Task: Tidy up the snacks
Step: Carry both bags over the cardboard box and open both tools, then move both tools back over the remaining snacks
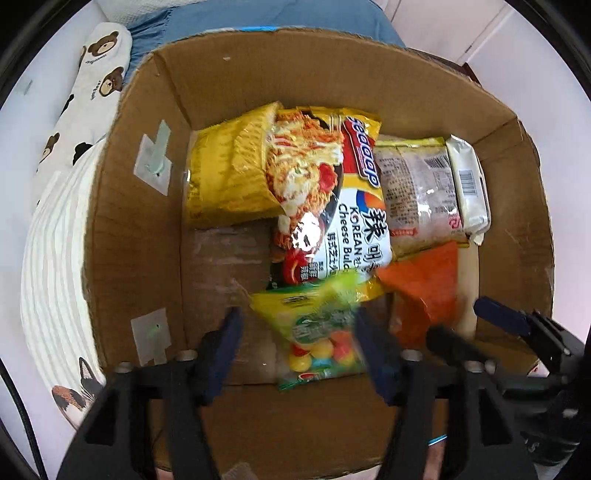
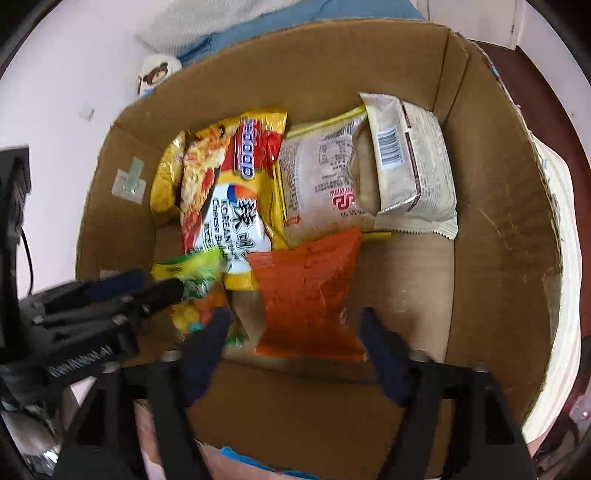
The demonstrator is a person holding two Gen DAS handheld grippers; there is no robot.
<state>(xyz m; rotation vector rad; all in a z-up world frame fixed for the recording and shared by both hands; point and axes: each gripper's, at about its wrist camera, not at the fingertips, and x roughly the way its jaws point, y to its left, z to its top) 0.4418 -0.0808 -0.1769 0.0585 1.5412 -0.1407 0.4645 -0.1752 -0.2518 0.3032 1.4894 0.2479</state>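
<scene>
An open cardboard box (image 1: 140, 229) holds several snack packets. A yellow Sedaap noodle packet (image 1: 332, 192) lies in the middle, over a plain yellow packet (image 1: 221, 173). A pale printed packet (image 1: 413, 192) and a white wrapped bar (image 1: 469, 188) lie to its right. My left gripper (image 1: 299, 332) points down into the box, open, with a blurred yellow-green candy bag (image 1: 317, 328) loose between its fingers. My right gripper (image 2: 295, 332) is open around an orange packet (image 2: 310, 291) that its pads do not press. The right gripper (image 1: 476, 328) also shows beside the orange packet (image 1: 424, 291) in the left wrist view.
A bear-print pillow (image 1: 92, 85) and blue cloth (image 1: 258, 14) lie beyond the box's far wall. A white ribbed fabric (image 1: 51, 277) with a cat print hugs the box's left side. Bare cardboard floor (image 1: 221, 266) shows at the box's near left.
</scene>
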